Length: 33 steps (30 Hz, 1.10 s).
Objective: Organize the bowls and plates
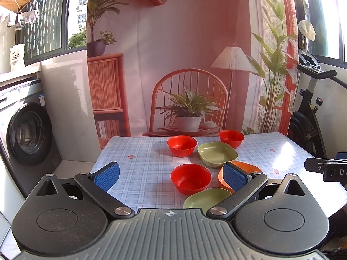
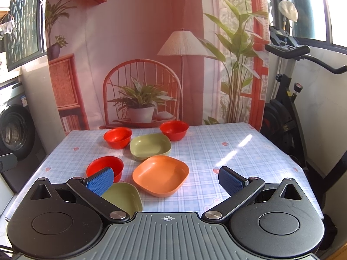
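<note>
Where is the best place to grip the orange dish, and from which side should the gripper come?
Probably the near rim of the orange dish, from above with the open right gripper: it sits upright, thin-walled, one finger inside, one outside.

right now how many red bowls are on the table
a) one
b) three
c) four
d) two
b) three: two red bowls at the back flank the far green dish, and a third red bowl sits nearer, left of the orange dish.
</note>
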Tool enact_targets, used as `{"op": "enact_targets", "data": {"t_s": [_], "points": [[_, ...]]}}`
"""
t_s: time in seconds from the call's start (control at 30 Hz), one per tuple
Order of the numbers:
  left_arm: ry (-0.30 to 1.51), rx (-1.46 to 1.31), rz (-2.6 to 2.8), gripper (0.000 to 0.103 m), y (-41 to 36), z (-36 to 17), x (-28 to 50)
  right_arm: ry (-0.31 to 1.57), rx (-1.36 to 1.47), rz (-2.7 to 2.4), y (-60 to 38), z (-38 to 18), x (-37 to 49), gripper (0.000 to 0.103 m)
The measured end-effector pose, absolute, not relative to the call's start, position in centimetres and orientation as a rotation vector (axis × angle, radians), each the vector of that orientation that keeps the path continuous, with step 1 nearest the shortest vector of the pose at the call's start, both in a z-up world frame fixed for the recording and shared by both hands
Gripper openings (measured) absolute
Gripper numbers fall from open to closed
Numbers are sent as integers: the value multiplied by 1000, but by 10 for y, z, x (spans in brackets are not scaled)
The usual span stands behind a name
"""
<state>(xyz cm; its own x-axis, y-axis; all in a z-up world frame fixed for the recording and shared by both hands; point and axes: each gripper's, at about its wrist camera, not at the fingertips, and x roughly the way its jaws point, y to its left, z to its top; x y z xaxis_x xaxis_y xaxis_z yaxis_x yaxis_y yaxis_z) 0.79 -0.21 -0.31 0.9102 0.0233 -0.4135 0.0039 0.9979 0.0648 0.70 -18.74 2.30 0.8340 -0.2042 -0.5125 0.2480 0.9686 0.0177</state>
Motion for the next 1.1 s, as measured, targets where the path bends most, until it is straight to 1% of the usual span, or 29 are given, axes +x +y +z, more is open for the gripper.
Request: {"op": "enact_targets", "data": {"t_s": [0.13, 0.37, 0.5, 0.57, 0.63, 0.73, 0.77, 0.83, 0.87, 1.03, 1.1], "points": [[424, 74, 52, 102, 3, -1, 24, 528, 108, -224, -200, 27, 22, 103], [403, 92, 66, 102, 9, 12, 60, 427, 43, -187, -201, 46, 59, 103], [411, 102, 70, 102, 9, 12, 83, 421, 39, -155, -199, 41, 87, 101], [420, 102, 66, 101, 8, 8, 94, 429, 36, -139, -196, 34, 101, 99], [429, 101, 68, 100, 7, 2, 102, 449, 39, -117, -193, 26, 116, 96], [480, 82, 59, 89, 5, -15, 117, 497, 68, -72, -188, 6, 135, 90], [506, 68, 49, 87, 5, -22, 122, 516, 71, -61, -185, -4, 138, 89], [566, 35, 36, 85, 7, -42, 132, 557, 63, -52, -180, -23, 146, 82], [590, 29, 34, 82, 7, -50, 135, 572, 58, -49, -179, -30, 149, 80], [724, 5, 31, 77, 10, -98, 150, 654, 59, -45, -176, -75, 160, 67], [766, -24, 17, 76, 13, -113, 154, 688, 57, -51, -176, -91, 161, 65]]}}
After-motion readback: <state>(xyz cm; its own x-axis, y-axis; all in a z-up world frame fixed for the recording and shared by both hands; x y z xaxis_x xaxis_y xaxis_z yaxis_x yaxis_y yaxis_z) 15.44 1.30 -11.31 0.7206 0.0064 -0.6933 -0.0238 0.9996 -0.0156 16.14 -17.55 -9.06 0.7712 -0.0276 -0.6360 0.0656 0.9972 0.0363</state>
